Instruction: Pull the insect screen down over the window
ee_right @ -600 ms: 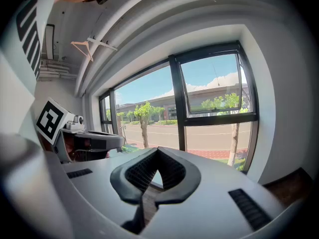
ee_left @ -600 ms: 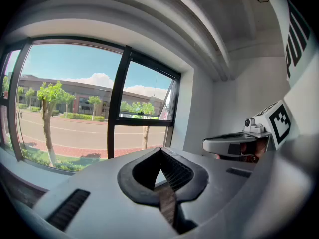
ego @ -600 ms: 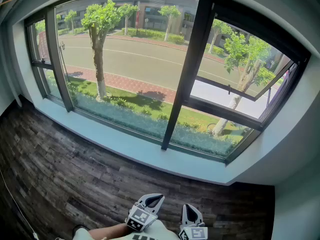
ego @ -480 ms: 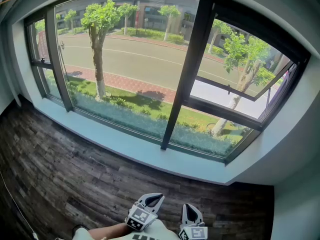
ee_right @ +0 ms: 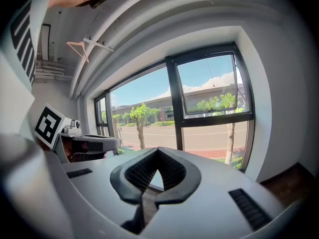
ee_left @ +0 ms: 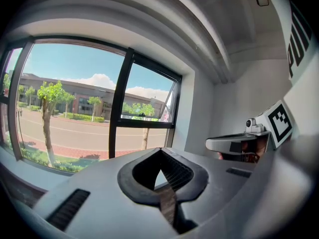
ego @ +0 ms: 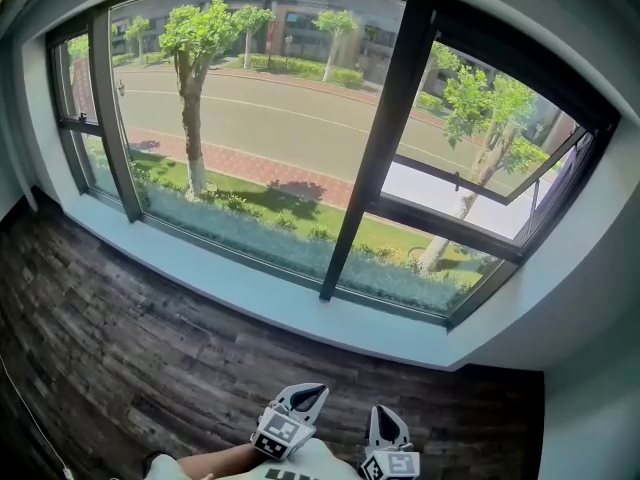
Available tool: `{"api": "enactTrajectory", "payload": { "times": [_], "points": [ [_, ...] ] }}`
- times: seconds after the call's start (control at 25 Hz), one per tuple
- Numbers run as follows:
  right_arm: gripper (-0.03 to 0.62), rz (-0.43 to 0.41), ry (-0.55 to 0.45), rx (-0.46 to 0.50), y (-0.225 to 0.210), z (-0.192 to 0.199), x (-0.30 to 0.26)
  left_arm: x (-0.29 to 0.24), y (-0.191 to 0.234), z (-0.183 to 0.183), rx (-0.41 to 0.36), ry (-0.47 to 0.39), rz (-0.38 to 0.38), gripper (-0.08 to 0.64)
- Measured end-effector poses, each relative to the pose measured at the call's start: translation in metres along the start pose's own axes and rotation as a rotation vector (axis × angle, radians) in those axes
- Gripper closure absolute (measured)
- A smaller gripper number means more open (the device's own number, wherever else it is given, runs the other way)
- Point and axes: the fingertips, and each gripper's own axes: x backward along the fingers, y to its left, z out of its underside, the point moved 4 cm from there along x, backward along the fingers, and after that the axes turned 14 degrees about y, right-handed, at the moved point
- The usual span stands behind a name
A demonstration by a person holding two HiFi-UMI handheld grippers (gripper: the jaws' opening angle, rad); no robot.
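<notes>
A wide window (ego: 250,138) with a dark frame and a dark mullion (ego: 375,158) fills the head view, and its glass is uncovered. No insect screen shows over it. At the right an upper sash (ego: 480,183) is tilted open outward. Both grippers are low at the bottom edge, far below the window and close to my body. The left gripper (ego: 307,396) (ee_left: 160,151) is shut with nothing in it. The right gripper (ego: 385,420) (ee_right: 158,151) is also shut and empty. Each gripper view shows the other gripper beside it: the right gripper (ee_left: 239,144) and the left gripper (ee_right: 89,143).
A pale sill (ego: 260,303) runs under the window, above a dark wood floor (ego: 150,358). White walls close in at the right (ego: 590,298). A thin cable (ego: 25,408) lies on the floor at the far left. A clothes hanger (ee_right: 82,46) hangs high near the ceiling.
The head view has shifted a little. The right gripper has moved slightly to the right; the left one has stayed put. Both remain shut.
</notes>
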Motion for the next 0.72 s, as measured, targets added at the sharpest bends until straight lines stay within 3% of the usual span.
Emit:
{"api": "enactTrajectory", "payload": {
  "times": [0.28,0.72],
  "points": [
    [0.586,0.114,-0.064,-0.008,0.001,-0.034,-0.018,-0.010,0.040,-0.031,0.023,-0.081,-0.078,0.546],
    [0.586,0.171,-0.074,-0.007,0.026,-0.050,-0.044,-0.005,0.069,-0.047,0.037,-0.128,-0.047,0.546]
  ]
}}
